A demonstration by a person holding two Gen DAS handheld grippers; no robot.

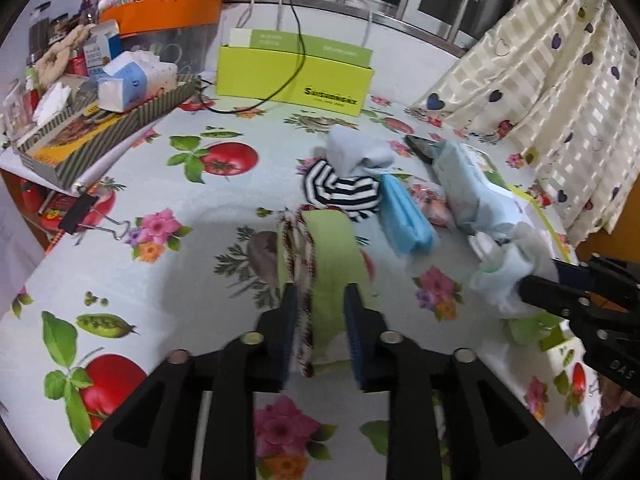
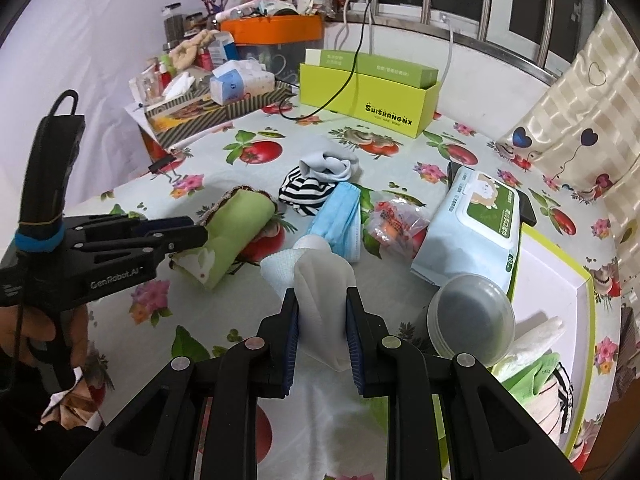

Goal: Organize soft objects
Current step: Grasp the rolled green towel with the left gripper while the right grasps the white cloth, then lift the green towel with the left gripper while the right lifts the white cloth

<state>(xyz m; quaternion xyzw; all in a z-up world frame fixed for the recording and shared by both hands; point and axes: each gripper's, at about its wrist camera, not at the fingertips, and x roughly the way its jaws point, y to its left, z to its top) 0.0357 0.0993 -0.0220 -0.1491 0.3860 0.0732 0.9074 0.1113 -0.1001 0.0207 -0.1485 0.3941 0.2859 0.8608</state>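
- Left hand-held gripper (image 1: 320, 312): its jaws stand partly open with the rolled green cloth (image 1: 328, 256) between them. In the left wrist view the blue pads flank the roll; whether they press on it cannot be told. No earlier state is shown.
- Green cloth: a roll with a braided red-and-white edge, lying on the tabletop (image 1: 168, 272) and reaching forward from the left hand-held gripper's fingertips.
- Right hand-held gripper (image 2: 322, 320): its jaws are nearly closed and clamp a white cloth (image 2: 322, 280), which bunches up ahead of the pads and hangs below them.
- Striped cloth (image 2: 304, 194): black and white, on the tabletop well ahead of the right hand-held gripper, with a pale grey sock (image 2: 332, 164) resting on its far edge.
- Blue face masks (image 2: 340, 220): a folded stack just ahead of the white cloth, touching the striped cloth.
- Snack packet (image 2: 394, 220): clear wrapper with red print, ahead and to the right of the right hand-held gripper, between the masks and the wet wipes pack (image 2: 472, 228).
- Plastic cup (image 2: 470, 320): translucent, tipped on its side, just to the right of the right hand-held gripper.
- White tray (image 2: 560, 280): lime-edged, on the right hand-held gripper's far right; folded cloths lie at its near end.
- Lime box (image 2: 368, 96): at the far end of the tabletop, a black cable draped over it.
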